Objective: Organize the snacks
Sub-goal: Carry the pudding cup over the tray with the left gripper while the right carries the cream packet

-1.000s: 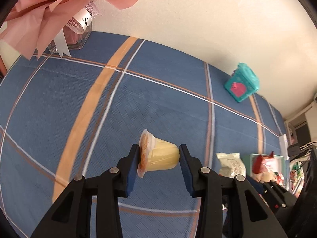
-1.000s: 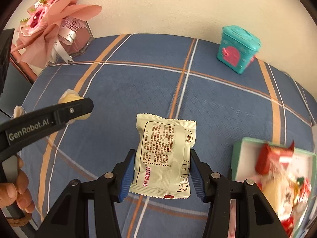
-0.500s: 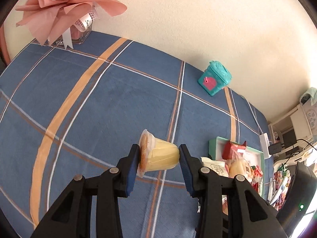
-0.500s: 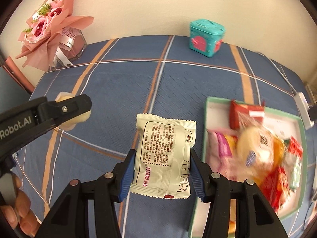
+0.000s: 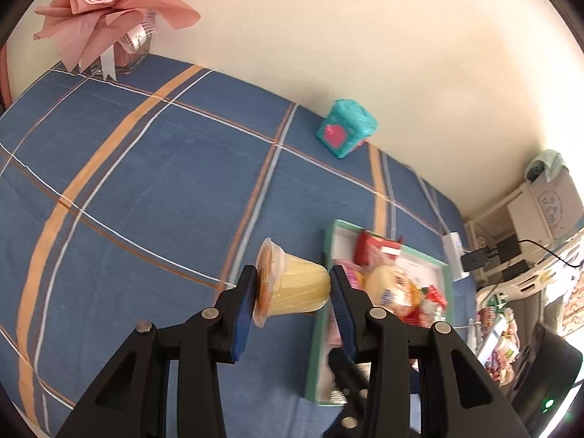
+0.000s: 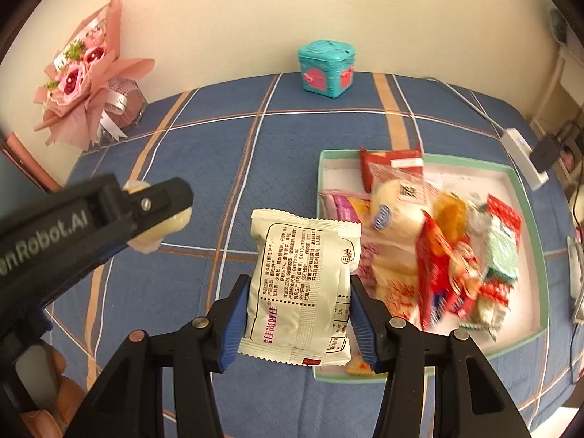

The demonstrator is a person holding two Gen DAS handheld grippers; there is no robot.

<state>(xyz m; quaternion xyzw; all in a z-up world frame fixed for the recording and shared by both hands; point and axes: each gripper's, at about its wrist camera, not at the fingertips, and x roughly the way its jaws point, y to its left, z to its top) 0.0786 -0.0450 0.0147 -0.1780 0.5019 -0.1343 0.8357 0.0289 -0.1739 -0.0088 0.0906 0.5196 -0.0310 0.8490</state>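
Your left tongs (image 5: 294, 290) pinch a jelly cup (image 5: 292, 286) lid-to-base, above the table beside the tray (image 6: 525, 197); your right tongs (image 6: 299, 303) squeeze a white snack packet (image 6: 303, 288) by its sides. Both look light; the cup's thin plastic may slip, the packet crumples.

Jelly cup (image 5: 292, 284) – clear plastic, pale yellow filling, orange-printed lid – is lying on its side in the air above the blue plaid cloth, lid facing left. White snack packet (image 6: 303, 288), back label showing, is hanging upright, overlapping the near-left corner of the tray (image 6: 525, 197). That tray – mint-green rim, white inside – is sitting on the cloth, holding a loose heap of red, pink and yellow wrapped snacks (image 6: 438, 248).
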